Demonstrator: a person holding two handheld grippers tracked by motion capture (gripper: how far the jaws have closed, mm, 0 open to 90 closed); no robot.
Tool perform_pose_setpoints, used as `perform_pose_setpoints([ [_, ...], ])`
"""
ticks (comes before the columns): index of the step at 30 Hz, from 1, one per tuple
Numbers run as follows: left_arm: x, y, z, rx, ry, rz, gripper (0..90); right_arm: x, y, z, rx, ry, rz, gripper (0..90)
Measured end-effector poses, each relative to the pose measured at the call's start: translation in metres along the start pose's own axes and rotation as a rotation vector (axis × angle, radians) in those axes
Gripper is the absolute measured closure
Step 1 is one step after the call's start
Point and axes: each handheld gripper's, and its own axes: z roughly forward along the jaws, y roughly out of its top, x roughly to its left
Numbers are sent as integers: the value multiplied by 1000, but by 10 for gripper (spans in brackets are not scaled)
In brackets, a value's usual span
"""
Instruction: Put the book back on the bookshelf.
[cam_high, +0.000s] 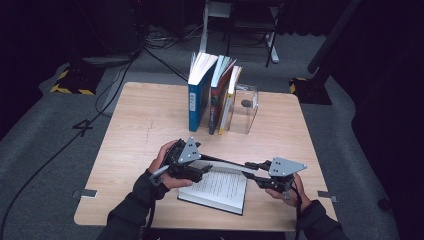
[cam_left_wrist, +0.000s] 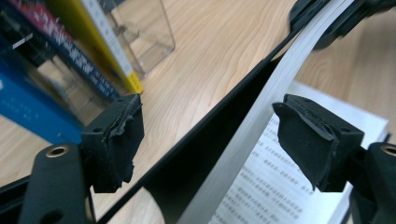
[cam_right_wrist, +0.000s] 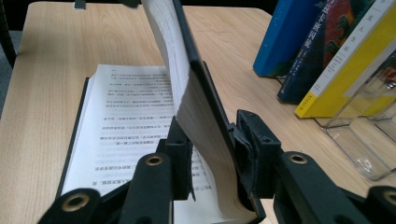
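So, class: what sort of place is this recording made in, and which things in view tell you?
Probably a studio or lab set up for recording, not a home: a lone wooden table on grey carpet, loose cables across the floor, hazard-striped stand bases, dark surroundings.

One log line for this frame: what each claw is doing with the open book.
right claw: shut on raised half of open book | left claw: open, straddling raised half | upright books: untouched
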Motion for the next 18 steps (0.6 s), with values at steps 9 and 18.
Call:
perform_pose_setpoints([
  [9, -26, 14, 12, -14, -57, 66, 199, 4, 0, 2, 15, 13, -16, 647],
  [18, -38, 12, 30, 55, -60, 94, 185, 7, 1, 3, 32, 27, -33, 622],
])
